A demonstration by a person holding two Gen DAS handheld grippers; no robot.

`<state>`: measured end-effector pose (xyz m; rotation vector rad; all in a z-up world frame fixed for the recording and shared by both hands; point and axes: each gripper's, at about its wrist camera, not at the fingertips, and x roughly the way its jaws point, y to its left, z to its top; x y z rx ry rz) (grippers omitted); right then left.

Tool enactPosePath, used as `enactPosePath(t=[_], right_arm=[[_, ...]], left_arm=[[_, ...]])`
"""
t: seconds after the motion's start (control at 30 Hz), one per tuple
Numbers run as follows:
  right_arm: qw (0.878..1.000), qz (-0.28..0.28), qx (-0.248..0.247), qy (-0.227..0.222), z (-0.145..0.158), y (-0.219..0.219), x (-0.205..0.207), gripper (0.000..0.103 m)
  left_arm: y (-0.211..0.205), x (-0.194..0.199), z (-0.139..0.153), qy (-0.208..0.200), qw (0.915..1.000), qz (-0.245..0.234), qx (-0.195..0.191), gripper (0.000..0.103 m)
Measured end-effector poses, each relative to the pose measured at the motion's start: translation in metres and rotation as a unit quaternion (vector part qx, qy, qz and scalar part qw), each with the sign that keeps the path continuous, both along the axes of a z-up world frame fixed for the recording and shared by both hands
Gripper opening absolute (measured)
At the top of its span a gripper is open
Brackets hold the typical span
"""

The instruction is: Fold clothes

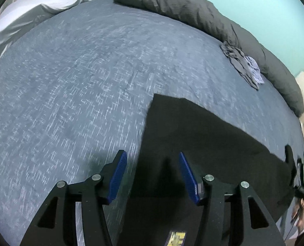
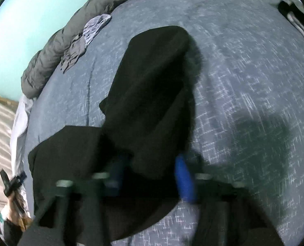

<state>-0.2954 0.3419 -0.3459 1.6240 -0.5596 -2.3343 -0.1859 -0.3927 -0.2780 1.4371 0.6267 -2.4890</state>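
Left tongs (image 1: 153, 160) spread wide, empty, above the black garment's (image 1: 203, 135) edge on the bed (image 1: 80, 82). Right tongs (image 2: 152, 164) blurred, fabric draped between them; grip indeterminate.

Dim, cool, even light leaves soft shadows on the bedspread (image 1: 80, 78) toward five o'clock in the right wrist view, where motion blur smears the right gripper (image 2: 152, 176), while fisheye bending and dark vignetting curve both views' edges.
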Motion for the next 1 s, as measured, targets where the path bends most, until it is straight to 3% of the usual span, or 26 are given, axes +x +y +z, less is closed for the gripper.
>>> enactPosePath(t=[0.03, 0.07, 0.2, 0.33, 0.4, 0.5, 0.53, 0.63, 0.73, 0.83, 1.0], right_arm=[[1.000, 0.000, 0.016, 0.003, 0.002, -0.002, 0.001, 0.014], [0.999, -0.006, 0.031, 0.014, 0.009, -0.001, 0.006, 0.009], [0.996, -0.022, 0.051, 0.076, 0.049, 0.020, 0.035, 0.007], [0.992, -0.042, 0.078, 0.094, 0.069, 0.045, 0.069, 0.007], [0.992, -0.048, 0.093, 0.072, 0.062, 0.052, 0.084, 0.007], [0.994, -0.037, 0.103, -0.002, 0.034, 0.057, 0.094, 0.010], [0.993, -0.036, 0.113, -0.019, 0.028, 0.059, 0.097, 0.017], [0.990, -0.061, 0.122, 0.034, 0.051, 0.069, 0.099, 0.041], [0.990, -0.050, 0.106, 0.079, 0.074, 0.065, 0.080, 0.061], [0.996, -0.025, 0.063, 0.061, 0.072, 0.053, 0.044, 0.063], [0.999, -0.047, 0.010, 0.010, 0.047, 0.048, -0.006, 0.067]], left_arm=[[-0.002, -0.004, -0.001, 0.000, 1.0000, 0.003, 0.000, 0.057], [-0.002, -0.006, -0.001, 0.001, 1.0000, 0.003, -0.002, 0.057], [-0.001, -0.014, 0.000, 0.001, 1.0000, 0.000, -0.009, 0.057], [0.000, -0.020, 0.000, 0.000, 0.9999, -0.001, -0.012, 0.059], [0.000, -0.023, 0.000, 0.000, 0.9999, -0.001, -0.014, 0.059], [0.000, -0.027, -0.001, -0.001, 0.9999, -0.002, -0.017, 0.060], [0.001, -0.029, -0.001, -0.001, 0.9998, -0.002, -0.017, 0.060], [0.001, -0.033, -0.001, -0.002, 0.9998, -0.003, -0.020, 0.060], [0.002, -0.038, -0.002, -0.003, 0.9997, -0.004, -0.022, 0.060], [-0.002, -0.041, -0.002, -0.003, 0.9998, 0.001, -0.021, 0.060], [-0.004, -0.048, -0.005, -0.007, 0.9996, 0.002, -0.027, 0.061]])
